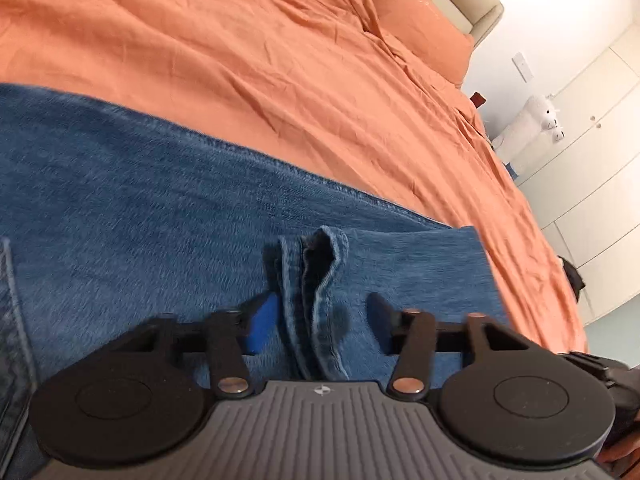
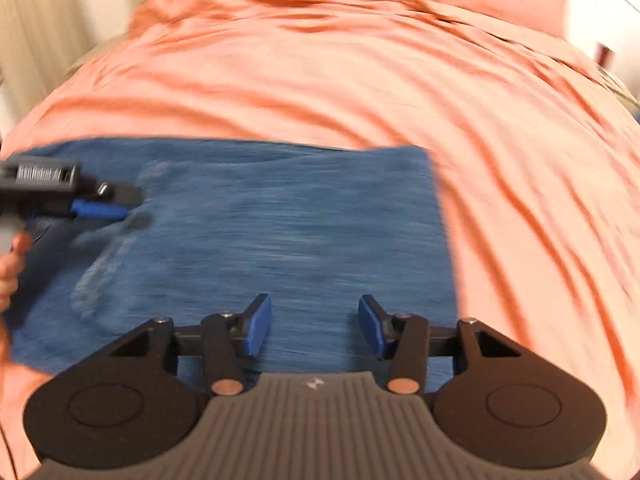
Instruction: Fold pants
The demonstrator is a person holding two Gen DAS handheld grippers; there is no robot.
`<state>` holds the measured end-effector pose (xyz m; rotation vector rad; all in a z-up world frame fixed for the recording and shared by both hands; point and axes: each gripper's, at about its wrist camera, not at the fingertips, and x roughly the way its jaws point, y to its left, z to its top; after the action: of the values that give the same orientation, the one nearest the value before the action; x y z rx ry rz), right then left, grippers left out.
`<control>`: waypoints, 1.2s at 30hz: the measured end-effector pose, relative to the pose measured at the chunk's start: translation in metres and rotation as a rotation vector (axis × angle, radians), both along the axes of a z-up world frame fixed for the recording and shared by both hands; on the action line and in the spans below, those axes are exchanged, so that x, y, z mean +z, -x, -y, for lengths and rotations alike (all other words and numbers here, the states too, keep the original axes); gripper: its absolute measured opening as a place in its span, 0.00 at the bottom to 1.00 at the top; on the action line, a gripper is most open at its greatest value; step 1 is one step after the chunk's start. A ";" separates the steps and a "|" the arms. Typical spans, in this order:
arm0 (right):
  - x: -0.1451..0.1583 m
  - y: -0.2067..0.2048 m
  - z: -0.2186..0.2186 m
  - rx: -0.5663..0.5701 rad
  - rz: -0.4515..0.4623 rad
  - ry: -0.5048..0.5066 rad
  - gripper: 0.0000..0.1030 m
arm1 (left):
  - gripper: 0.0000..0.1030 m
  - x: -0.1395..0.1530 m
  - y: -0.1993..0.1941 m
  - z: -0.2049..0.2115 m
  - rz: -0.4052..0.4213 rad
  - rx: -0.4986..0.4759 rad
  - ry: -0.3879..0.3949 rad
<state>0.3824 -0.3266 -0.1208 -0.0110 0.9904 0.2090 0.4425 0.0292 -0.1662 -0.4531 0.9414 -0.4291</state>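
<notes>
The left gripper [image 1: 320, 328] has its jaws spread wide, and a bunched hem [image 1: 316, 300] of the blue jeans [image 1: 140, 208] stands up in the gap between the blue pads [image 1: 262, 328]; neither pad presses the fold, so it is released rather than grasping. Under and ahead of it the denim lies flat, its long seamed edge running off to the left of the gripper. Beyond that edge is the rumpled orange bedspread [image 1: 240, 48], with an orange pillow [image 1: 420, 28] far ahead to the right against a beige headboard [image 1: 476, 4]. Further right stand a white plush animal [image 1: 536, 120] and white cupboards [image 1: 592, 168].

The right gripper [image 2: 315, 326] is likewise spread open, hovering over the jeans [image 2: 280, 232] with nothing between its pads. The denim forms a broad rectangle ahead of it, its right edge ending just to the gripper's right, where the orange bedspread [image 2: 400, 60] begins. To its far left the left gripper [image 2: 120, 210] appears low over the cloth near a pale crease, which may be the hem, though heavy motion blur makes this uncertain. A hand [image 2: 10, 268] shows at the left border.
</notes>
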 end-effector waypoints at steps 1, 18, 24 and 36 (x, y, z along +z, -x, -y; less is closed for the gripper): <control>0.000 -0.001 0.012 -0.028 0.005 -0.005 0.43 | 0.24 0.000 0.000 0.001 0.006 0.012 -0.019; -0.002 0.006 0.044 -0.053 0.042 -0.063 0.07 | 0.07 0.056 -0.002 0.009 0.158 -0.079 -0.287; -0.040 -0.003 0.029 -0.013 -0.036 0.013 0.06 | 0.08 0.015 -0.011 0.002 0.039 -0.041 -0.255; -0.026 -0.011 0.008 0.035 -0.037 0.105 0.07 | 0.41 0.059 0.020 -0.035 0.021 -0.030 -0.361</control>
<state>0.3934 -0.3350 -0.1471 -0.1208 1.0377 0.1902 0.4228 0.0637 -0.1068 -0.1059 0.9820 -0.2816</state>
